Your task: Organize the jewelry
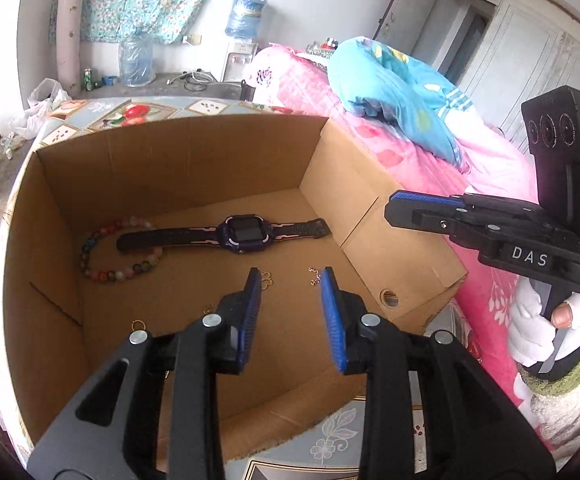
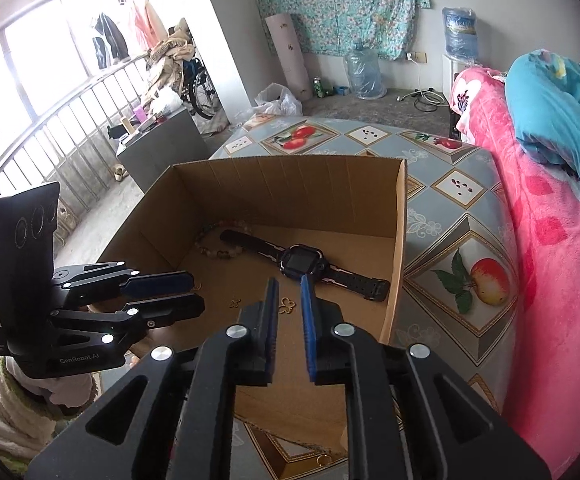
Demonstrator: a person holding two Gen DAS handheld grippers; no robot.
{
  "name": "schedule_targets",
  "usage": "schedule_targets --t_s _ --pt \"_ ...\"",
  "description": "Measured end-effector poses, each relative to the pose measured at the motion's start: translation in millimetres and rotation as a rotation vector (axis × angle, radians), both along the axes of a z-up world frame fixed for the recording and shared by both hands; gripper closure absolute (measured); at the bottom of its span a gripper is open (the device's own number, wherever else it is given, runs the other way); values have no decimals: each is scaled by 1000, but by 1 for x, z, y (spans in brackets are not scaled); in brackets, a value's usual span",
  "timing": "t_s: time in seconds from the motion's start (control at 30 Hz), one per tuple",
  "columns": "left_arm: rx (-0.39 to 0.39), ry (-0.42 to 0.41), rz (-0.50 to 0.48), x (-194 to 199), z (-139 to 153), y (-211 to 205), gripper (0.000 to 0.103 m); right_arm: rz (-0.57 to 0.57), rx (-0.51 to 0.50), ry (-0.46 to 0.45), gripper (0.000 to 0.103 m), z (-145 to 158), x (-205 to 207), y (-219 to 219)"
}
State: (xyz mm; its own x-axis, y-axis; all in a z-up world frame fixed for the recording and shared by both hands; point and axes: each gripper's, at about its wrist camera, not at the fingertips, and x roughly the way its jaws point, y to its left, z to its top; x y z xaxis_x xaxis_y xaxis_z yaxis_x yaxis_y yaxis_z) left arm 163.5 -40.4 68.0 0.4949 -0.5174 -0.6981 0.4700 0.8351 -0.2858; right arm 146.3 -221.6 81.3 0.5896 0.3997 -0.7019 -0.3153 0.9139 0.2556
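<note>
An open cardboard box (image 1: 210, 152) (image 2: 290, 188) stands on the table. On its floor lie a dark purple watch (image 1: 242, 234) (image 2: 302, 264), a bracelet of coloured beads (image 1: 106, 252) (image 2: 214, 240) and small gold pieces: a thin chain (image 1: 315, 277), a ring (image 1: 136, 325) and a butterfly charm (image 2: 287, 305). My left gripper (image 1: 290, 280) (image 2: 196, 294) hangs open over the box's near part, nothing between its blue pads. My right gripper (image 2: 288, 280) (image 1: 389, 208) is open by a narrow gap above the butterfly charm, gripping nothing.
The table carries a fruit-patterned cloth (image 2: 450, 220). A bed with a pink blanket (image 2: 550, 260) and a blue quilt (image 1: 402, 92) runs along the right. A gold ring (image 2: 324, 459) lies on the table just outside the box's near edge. Water bottles (image 2: 364, 74) stand by the far wall.
</note>
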Motion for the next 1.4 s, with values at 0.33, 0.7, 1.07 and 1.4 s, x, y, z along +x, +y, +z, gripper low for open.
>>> schedule_targets --t_s 0.33,0.7,1.07,1.4 --pt "-35 -241 58 -96 46 62 63 -54 24 -266 44 40 -109 -16" --pt "105 -93 131 -133 -34 70 60 -38 -85 -39 24 -72 -150 40" --pt "315 -36 197 -105 -95 52 68 -53 -255 -26 17 -131 -143 75" --pt "314 -48 238 -104 -99 48 72 -48 -241 -10 6 -136 -150 70"
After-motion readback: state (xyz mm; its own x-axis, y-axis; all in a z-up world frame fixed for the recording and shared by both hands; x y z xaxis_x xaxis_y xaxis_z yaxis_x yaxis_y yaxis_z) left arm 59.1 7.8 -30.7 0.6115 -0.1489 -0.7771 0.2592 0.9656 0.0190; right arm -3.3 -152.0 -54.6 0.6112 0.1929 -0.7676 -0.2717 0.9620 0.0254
